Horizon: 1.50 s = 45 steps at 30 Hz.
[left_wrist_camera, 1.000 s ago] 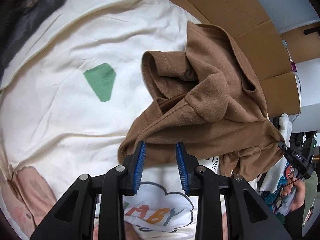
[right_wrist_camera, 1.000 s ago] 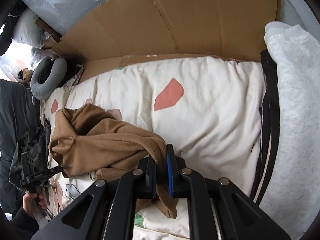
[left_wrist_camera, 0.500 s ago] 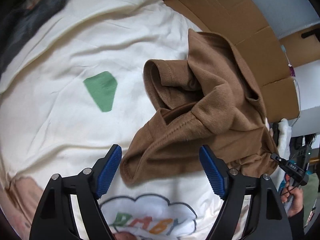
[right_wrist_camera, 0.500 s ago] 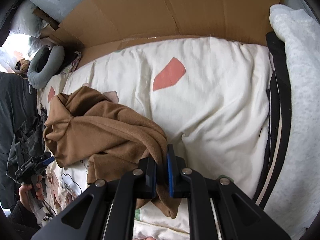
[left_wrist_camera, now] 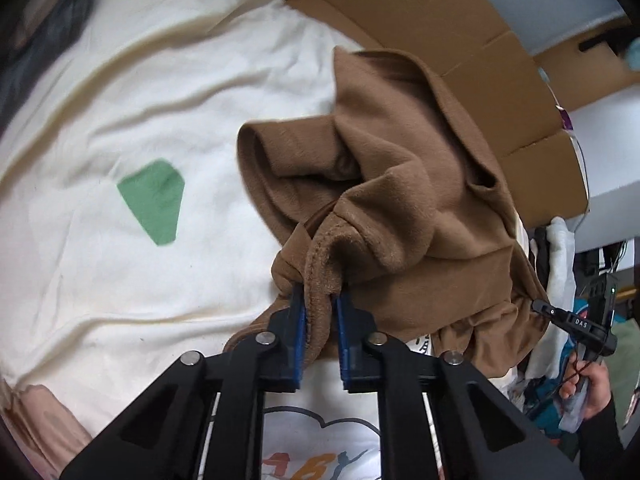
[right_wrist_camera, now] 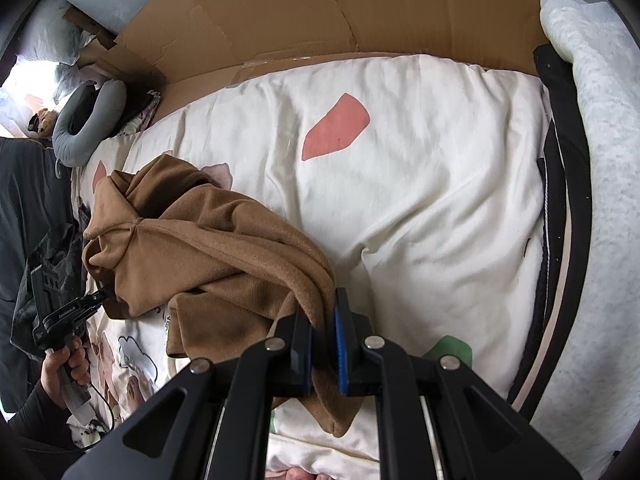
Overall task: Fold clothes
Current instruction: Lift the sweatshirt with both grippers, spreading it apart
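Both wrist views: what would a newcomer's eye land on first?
The crumpled brown garment, bunched in a heap on the cream duvet, with the left gripper shut on a stitched edge of it. In the right wrist view the right gripper is shut on another edge, the cloth hanging down between its fingers. Flattened cardboard lines the far side of the bed, and a coral patch stands out on the duvet.

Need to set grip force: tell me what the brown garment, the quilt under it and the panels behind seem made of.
Brown garment: soft fleece-like knit, matte and fuzzy, stitched hem. Quilt: probably woven cotton, matte cream, finely wrinkled, printed patches. Panels: corrugated cardboard, dull brown, creased fold lines.
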Tool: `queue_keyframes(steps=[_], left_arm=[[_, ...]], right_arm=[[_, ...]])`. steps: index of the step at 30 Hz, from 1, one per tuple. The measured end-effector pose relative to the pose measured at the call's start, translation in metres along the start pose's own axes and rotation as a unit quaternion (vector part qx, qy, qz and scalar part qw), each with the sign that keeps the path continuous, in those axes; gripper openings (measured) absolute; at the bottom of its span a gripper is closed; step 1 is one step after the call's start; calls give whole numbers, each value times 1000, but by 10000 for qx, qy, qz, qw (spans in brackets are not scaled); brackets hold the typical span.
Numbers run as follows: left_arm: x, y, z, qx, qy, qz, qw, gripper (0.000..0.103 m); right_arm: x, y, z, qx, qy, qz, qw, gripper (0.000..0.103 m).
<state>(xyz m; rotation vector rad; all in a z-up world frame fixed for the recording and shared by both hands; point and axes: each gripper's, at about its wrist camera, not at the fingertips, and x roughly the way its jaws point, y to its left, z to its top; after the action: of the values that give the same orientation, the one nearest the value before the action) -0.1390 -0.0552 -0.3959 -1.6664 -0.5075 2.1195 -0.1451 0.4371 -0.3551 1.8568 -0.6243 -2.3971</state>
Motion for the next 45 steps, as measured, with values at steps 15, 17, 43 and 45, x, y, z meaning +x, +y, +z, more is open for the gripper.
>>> queue_keyframes(steps=[15,17,43,45], left_arm=[[-30,-79,121,1204,-634,-113,9906,9],[-30,-93,131,1334,-685,-106,9886,9],[-4,-276,235,2852,-797,-176,9550,9],[-1,-285,238,2871,-814,-226,9542,9]], right_arm=[[0,-6,-13,81,27,117,9999,9],[0,-7,-14,83,23,135,9999,9],[-24,-32,-28,564,-470,393,9965,9],[-25,-34,-29,575,-478,385,9965,9]])
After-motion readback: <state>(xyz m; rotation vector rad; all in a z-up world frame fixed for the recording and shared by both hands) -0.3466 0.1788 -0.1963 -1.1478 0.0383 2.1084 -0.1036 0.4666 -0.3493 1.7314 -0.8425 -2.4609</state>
